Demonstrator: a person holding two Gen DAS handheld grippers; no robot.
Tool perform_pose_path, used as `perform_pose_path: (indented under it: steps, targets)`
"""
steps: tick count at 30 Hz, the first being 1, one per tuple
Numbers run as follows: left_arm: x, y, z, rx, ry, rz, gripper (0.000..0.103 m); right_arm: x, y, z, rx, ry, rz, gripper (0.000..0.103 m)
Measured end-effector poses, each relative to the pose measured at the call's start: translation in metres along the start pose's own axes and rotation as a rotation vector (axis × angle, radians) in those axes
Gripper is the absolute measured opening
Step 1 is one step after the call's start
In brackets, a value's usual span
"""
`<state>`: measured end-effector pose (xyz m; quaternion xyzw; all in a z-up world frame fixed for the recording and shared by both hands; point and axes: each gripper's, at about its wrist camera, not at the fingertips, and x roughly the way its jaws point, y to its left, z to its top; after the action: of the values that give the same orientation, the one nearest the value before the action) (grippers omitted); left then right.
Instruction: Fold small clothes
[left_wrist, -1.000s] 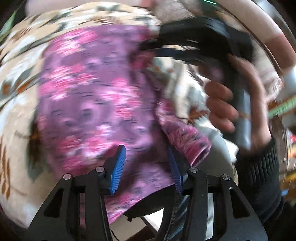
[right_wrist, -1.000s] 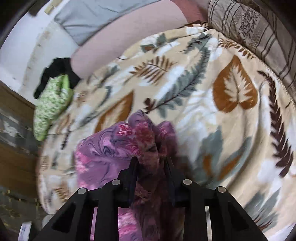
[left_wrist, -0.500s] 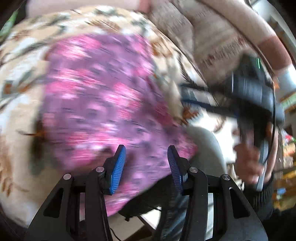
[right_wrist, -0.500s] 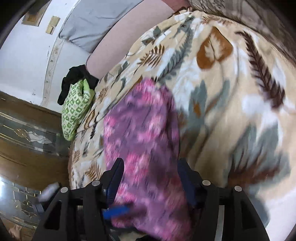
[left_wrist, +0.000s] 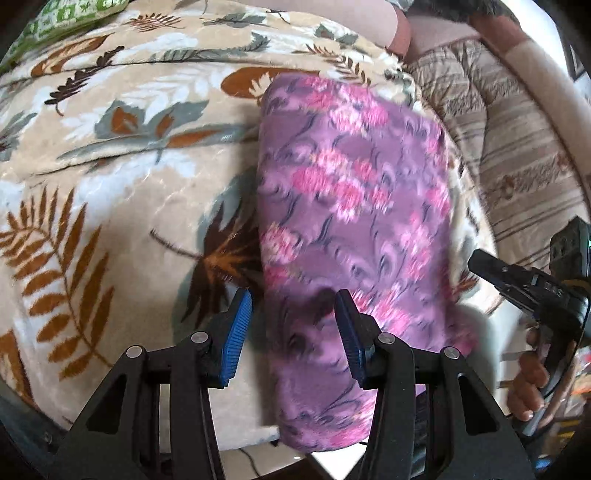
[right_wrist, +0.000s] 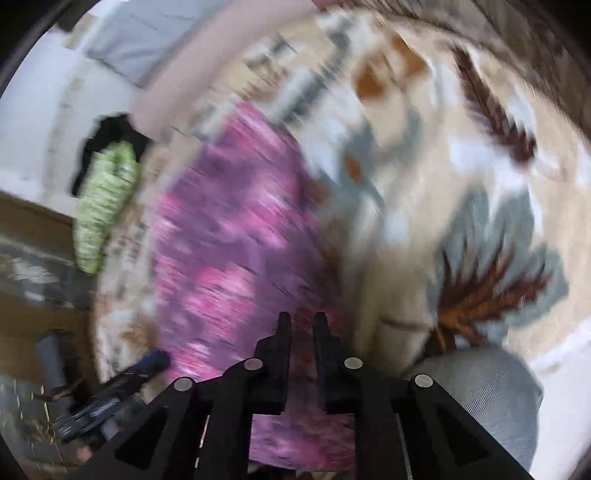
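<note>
- So the whole thing sits on a bed with a fuzzy beige blanket (left_wrist: 122, 184) printed with brown, grey and white leaves; a striped quilt (left_wrist: 517, 147) is bunched up along the right side in the left wrist view.
- Closest to the left camera, the left gripper (left_wrist: 293, 328) has its blue-padded fingers (left_wrist: 234, 332) spread wide apart with nothing pinched. One finger is over bare blanket, the other over the cloth's near end.
- The purple flowery cloth (left_wrist: 354, 206) lies flat on the blanket as a long folded strip running away from the camera, and its near end hangs over the bed's edge.
- Off to the right in that same view, the right gripper (left_wrist: 524, 284) is held in the person's hand (left_wrist: 528, 384), clear of the cloth.
- The right wrist view is super blurry. The right gripper's jaws look nearly together with a thin gap, hovering over the cloth's (right_wrist: 236, 240) near end, and I honestly can't tell if any fabric is caught in there.
- Furthest back, a green patterned bundle (right_wrist: 103, 206) sits at the far end of the bed with something black (right_wrist: 107, 136) next to it.
</note>
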<state>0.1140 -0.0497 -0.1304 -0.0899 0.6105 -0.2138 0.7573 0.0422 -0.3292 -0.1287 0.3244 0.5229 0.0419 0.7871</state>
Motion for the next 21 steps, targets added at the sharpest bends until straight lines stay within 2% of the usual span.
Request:
perform_pose_path:
  steps: [1,2,3,6,8,9,11,13,16,21]
  targets:
    - [0.002,0.000,0.005,-0.014,0.005,-0.018,0.053,-0.002,0.003,0.005,-0.021,-0.019,0.015,0.066]
    - [0.005,0.002,0.013,-0.033,0.016,-0.035,0.062,-0.003,0.005,0.009,-0.037,-0.043,0.034,0.079]
    - [0.009,0.002,0.020,-0.046,0.023,-0.036,0.066,0.000,0.007,0.014,-0.053,-0.058,0.053,0.084]
    - [0.016,0.007,0.038,-0.086,0.025,-0.076,0.067,0.025,0.004,0.036,-0.047,-0.025,0.077,0.084]
    - [0.025,0.014,0.051,-0.121,0.042,-0.124,0.067,0.043,-0.003,0.051,-0.015,-0.006,0.131,0.084]
    - [0.028,0.014,0.056,-0.127,0.041,-0.150,0.067,0.054,-0.008,0.057,0.008,0.017,0.156,0.078]
    - [0.036,0.016,0.064,-0.124,0.039,-0.150,0.067,0.077,-0.012,0.065,0.023,0.058,0.143,0.070]
    - [0.043,0.018,0.069,-0.121,0.041,-0.151,0.067,0.089,-0.015,0.066,0.041,0.089,0.139,0.054]
    - [0.049,0.024,0.070,-0.162,0.066,-0.187,0.067,0.094,-0.014,0.063,0.032,0.101,0.125,0.050]
    - [0.054,0.029,0.075,-0.223,0.050,-0.199,0.067,0.100,-0.022,0.065,0.075,0.106,0.149,0.050]
